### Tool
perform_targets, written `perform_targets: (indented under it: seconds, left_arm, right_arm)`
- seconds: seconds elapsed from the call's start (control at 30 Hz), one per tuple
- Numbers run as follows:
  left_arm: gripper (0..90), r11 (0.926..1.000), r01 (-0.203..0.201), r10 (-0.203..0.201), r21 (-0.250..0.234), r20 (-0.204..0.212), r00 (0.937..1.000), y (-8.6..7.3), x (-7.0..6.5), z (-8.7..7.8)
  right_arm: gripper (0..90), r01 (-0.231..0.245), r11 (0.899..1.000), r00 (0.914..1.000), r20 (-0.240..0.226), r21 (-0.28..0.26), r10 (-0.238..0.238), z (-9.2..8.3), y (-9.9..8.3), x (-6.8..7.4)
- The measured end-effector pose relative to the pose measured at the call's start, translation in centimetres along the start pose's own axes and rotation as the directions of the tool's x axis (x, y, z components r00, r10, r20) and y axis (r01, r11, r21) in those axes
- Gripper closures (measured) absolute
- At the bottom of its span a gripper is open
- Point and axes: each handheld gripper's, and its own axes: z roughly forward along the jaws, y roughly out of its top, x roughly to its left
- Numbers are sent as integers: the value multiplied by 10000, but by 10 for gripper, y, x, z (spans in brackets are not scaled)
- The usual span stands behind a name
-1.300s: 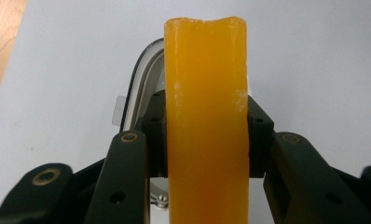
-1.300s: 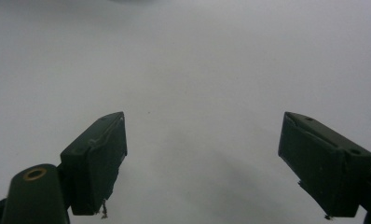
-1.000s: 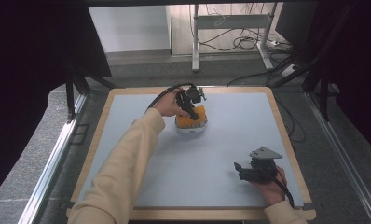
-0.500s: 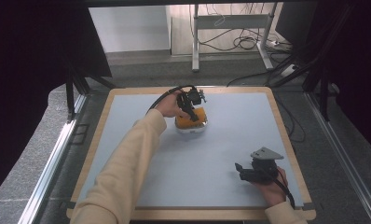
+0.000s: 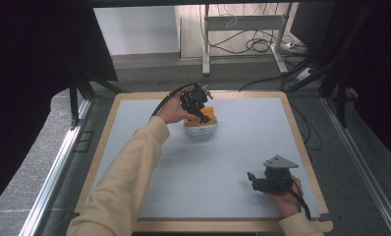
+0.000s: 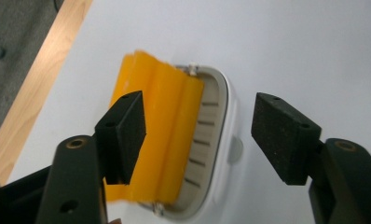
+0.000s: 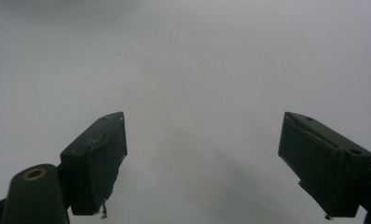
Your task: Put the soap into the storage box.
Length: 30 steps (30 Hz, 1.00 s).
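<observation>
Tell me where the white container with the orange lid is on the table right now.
In the high view the white container sits on the far half of the table, left of centre, right under the left gripper, whose jaws have just been opening above its orange lid.

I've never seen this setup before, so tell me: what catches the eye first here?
The bright orange lid, tilted up from a white container near the far middle of the pale table, stands out at once. The left gripper hovers over it, its jaws having just opened, with nothing pressed between them. At the near right corner the right gripper sits open, low over the bare tabletop.
</observation>
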Motion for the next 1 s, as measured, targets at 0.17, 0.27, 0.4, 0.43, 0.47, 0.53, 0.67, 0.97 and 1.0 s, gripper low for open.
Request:
perform_targets:
  seconds: [0.17, 0.27, 0.4, 0.43, 0.47, 0.53, 0.67, 0.97, 1.0]
  left_arm:
    - [318, 9994, 343, -343, -14, -304, 9989, -17, -10, -14]
    - [306, 9973, 647, -660, -334, -382, 9971, -35, -19, -28]
    - [302, 9943, 953, -977, -470, -500, 9940, -52, -30, -38]
    - [298, 9935, 1022, -1047, -500, -522, 9931, -58, -33, -40]
    - [295, 9928, 1065, -1095, -549, -548, 9925, -64, -37, -43]
    - [289, 9920, 1101, -1136, -614, -570, 9919, -73, -44, -46]
    - [288, 9876, 1303, -1358, -878, -597, 9889, -100, -61, -58]
    - [289, 9735, 1875, -1980, -1308, -727, 9775, -147, -93, -73]
    - [289, 9731, 1888, -1998, -1320, -760, 9769, -151, -95, -74]
  right_arm:
    - [157, 68, 10000, 10000, -67, 3, -68, 0, 1, 2]
    - [157, 46, 10000, 10000, -40, 49, -46, 2, 0, 1]
    - [157, 71, 10000, 10000, -27, 39, -70, 1, 0, 2]
    - [157, 72, 10000, 10000, -28, 36, -72, 1, 0, 2]
    - [157, 89, 10000, 10000, -22, 44, -89, 1, 1, 3]
    - [157, 120, 9999, 9999, -2, 76, -120, 1, 0, 3]
    - [157, 125, 9999, 9999, 23, 94, -125, 1, 0, 3]
    - [156, 104, 9999, 9999, 40, 92, -104, 1, 0, 3]
    - [156, 104, 9999, 9999, 40, 92, -104, 1, 0, 3]
